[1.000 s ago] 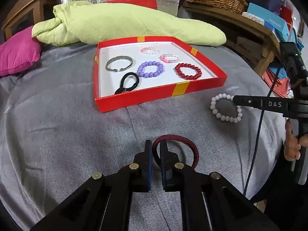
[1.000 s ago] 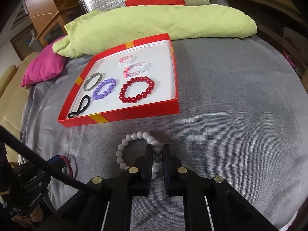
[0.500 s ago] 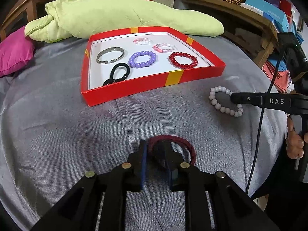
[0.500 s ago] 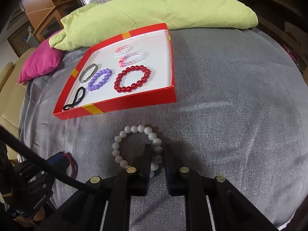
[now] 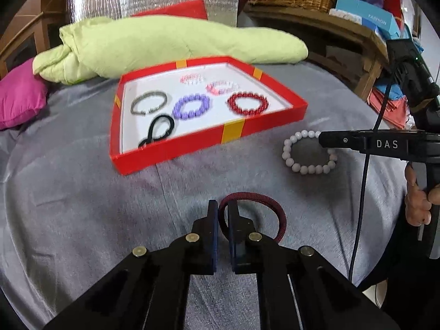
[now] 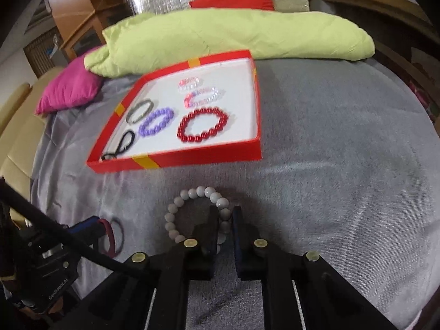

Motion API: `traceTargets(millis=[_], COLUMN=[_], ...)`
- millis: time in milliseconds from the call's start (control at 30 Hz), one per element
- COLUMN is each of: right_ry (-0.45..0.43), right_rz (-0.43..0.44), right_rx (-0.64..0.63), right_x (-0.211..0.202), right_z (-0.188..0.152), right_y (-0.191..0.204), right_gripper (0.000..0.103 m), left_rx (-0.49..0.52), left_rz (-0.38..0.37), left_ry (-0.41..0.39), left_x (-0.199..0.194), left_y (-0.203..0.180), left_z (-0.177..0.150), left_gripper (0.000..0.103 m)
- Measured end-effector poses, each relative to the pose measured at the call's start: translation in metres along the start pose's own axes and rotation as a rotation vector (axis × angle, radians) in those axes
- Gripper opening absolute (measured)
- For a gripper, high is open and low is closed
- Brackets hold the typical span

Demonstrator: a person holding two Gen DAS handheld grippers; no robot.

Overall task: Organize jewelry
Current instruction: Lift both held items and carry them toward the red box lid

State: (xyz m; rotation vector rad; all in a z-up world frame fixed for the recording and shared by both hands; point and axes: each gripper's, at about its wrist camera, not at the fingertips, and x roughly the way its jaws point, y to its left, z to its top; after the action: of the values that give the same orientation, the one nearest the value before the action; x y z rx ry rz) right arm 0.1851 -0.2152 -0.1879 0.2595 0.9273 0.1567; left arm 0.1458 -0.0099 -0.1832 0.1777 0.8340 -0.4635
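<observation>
Two bracelets are held outside the red tray (image 5: 176, 151): a dark red cord bracelet (image 5: 258, 200) is pinched at its rim by the left gripper (image 5: 222, 220), narrowed onto it, and a white bead bracelet (image 6: 192, 209) is clamped by the right gripper (image 6: 223, 220), both just above the grey cloth (image 6: 343, 178). Six pieces are seen inside the tray.
</observation>
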Motion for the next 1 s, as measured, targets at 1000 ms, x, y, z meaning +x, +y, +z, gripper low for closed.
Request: traceTargets(millis=[1000], right_ry=[-0.198], right_rz=[0.153], right_rx=[0.049], right_x=[-0.045], right_z=[0.014], right_y=[0.009], right_gripper=[0.011], left_rx=[-0.025], left_rz=[0.04], left_ry=[-0.138], left_x=[-0.022], left_y=[-0.004], left_z=[0.025], left_gripper=[0.007])
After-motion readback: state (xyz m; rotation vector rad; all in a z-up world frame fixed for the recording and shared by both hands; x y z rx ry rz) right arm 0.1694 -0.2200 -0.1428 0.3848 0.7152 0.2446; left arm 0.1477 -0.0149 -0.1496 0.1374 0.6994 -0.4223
